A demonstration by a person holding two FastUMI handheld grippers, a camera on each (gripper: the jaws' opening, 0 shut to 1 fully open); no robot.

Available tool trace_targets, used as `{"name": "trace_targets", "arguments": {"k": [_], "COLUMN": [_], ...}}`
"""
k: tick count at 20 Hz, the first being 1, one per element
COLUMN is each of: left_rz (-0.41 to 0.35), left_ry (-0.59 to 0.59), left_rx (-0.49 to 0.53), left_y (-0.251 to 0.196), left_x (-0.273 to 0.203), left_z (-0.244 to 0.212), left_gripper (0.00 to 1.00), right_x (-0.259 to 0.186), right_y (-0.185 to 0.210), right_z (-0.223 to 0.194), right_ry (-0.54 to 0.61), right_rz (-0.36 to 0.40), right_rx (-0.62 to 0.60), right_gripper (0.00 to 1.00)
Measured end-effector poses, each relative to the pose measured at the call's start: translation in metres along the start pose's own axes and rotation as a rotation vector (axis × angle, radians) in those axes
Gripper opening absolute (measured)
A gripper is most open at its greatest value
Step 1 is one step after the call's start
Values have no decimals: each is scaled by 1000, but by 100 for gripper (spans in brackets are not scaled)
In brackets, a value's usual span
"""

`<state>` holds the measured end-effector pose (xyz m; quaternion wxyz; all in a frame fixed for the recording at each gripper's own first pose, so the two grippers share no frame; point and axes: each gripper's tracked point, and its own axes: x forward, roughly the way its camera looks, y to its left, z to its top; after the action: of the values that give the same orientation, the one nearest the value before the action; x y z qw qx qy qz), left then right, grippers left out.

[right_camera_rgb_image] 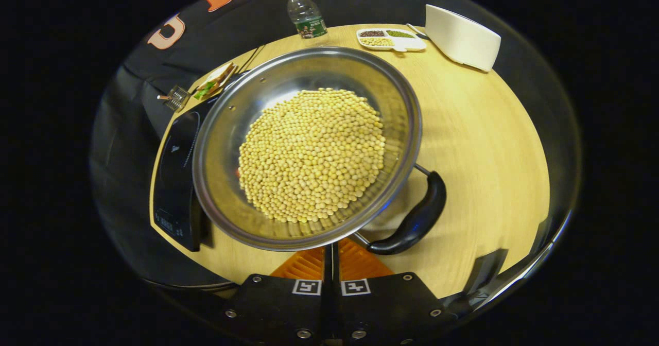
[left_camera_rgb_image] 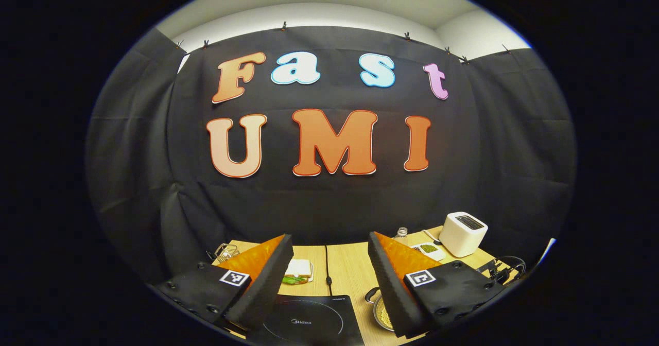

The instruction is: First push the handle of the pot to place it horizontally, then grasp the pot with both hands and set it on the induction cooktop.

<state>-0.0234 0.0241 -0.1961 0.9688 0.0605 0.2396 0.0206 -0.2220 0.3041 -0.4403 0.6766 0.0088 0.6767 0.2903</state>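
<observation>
Hovering high over the tabletop [left_camera_rgb_image: 345, 269], the left tongs [left_camera_rgb_image: 329, 279] stand spread wide and empty above the induction cooktop [left_camera_rgb_image: 309, 323], likely waiting for the two-handed lift. The pot [right_camera_rgb_image: 309, 145] of beans sits beside the cooktop; the right tongs [right_camera_rgb_image: 332, 258], pressed together, touch its rim near the handle [right_camera_rgb_image: 417, 217], apparently to push.

Your left gripper [left_camera_rgb_image: 329, 263] sits at 6 o'clock in the left gripper view, held level, jaws spread wide w/ nothing between them. Your right gripper [right_camera_rgb_image: 332, 256], at 6 o'clock in the right gripper view, is tipped downward, jaws pressed together, approx. no gap.
</observation>
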Motion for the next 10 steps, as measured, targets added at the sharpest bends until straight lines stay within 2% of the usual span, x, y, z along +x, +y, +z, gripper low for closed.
{"name": "trace_targets", "arguments": {"k": [2,4,5,6,10], "left_rz": [19,55,80,107,215], "left_ry": [0,1,1,2,12], "left_rx": [7,12,13,12,7], "left_y": [3,16,24,35,78], "left_x": [-6,-14,-17,-22,-47], "left_z": [-1,-2,-1,-2,-5], "left_gripper": [98,95,96,94,93], "right_x": [2,3,5,6,11], "right_y": [-22,-29,-34,-38,-54], "right_z": [5,11,15,19,39], "right_ry": [22,30,33,35,41], "right_rz": [-39,-27,-33,-33,-63], "right_rx": [9,44,50,54,29], "right_gripper": [0,0,0,0,0]}}
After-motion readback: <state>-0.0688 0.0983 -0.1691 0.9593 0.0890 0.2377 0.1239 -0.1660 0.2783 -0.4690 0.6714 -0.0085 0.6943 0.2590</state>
